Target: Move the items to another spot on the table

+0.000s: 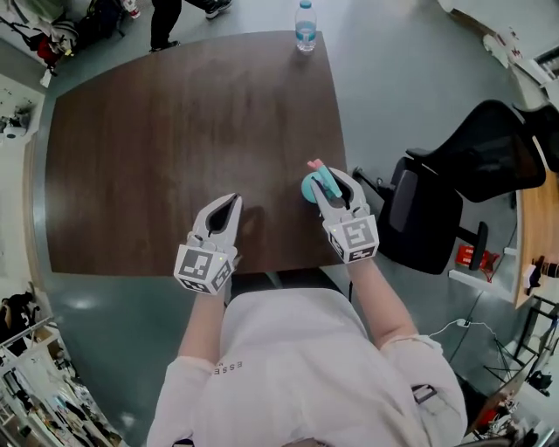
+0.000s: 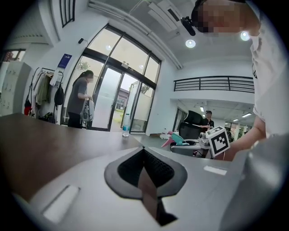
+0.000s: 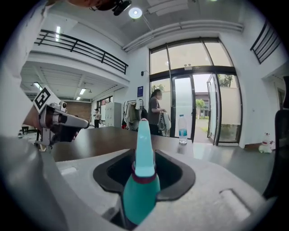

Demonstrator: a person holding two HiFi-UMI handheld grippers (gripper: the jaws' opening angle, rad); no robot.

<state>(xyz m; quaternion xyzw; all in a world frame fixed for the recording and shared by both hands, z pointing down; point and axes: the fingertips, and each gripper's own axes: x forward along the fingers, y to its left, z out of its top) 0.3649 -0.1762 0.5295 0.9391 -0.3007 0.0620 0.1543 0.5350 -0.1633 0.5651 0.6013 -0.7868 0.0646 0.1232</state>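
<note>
holding a teal bottle (image 3: 140, 180) in the right gripper (image 3: 145, 152).

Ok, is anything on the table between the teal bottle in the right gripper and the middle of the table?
Nothing visible. The right gripper holds the teal bottle over the table's near right corner; the wood toward the middle is bare. The only other thing, a water bottle, stands at the far edge.
</note>
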